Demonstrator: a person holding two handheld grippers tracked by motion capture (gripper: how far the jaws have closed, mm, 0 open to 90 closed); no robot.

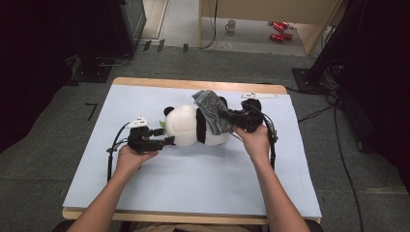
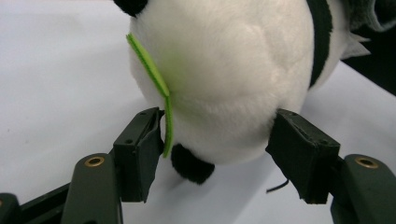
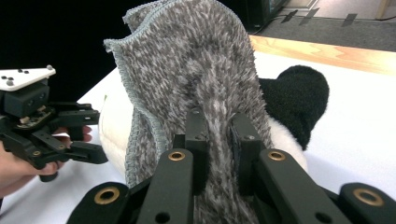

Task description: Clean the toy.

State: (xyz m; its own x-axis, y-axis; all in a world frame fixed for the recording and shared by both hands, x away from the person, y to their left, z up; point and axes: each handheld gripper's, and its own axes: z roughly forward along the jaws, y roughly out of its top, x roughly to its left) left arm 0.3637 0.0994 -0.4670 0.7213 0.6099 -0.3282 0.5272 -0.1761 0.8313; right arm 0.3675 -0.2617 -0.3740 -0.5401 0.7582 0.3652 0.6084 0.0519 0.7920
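The left claw (image 2: 219, 149) stands open, its jaws either side of the panda's (image 1: 193, 126) white head without pressing it. The right claw (image 3: 218, 140) is clamped on a grey cloth (image 3: 196, 70), draped over the panda at two o'clock from the bench's (image 1: 193, 193) middle.

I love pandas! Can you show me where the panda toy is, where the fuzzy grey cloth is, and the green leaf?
panda plush toy (image 1: 186, 124), high view, on its white head.
grey cloth (image 3: 196, 60), right gripper view, on the fuzzy upper part above the jaws.
green leaf (image 2: 149, 65), left gripper view, on the upper half of the felt strip.
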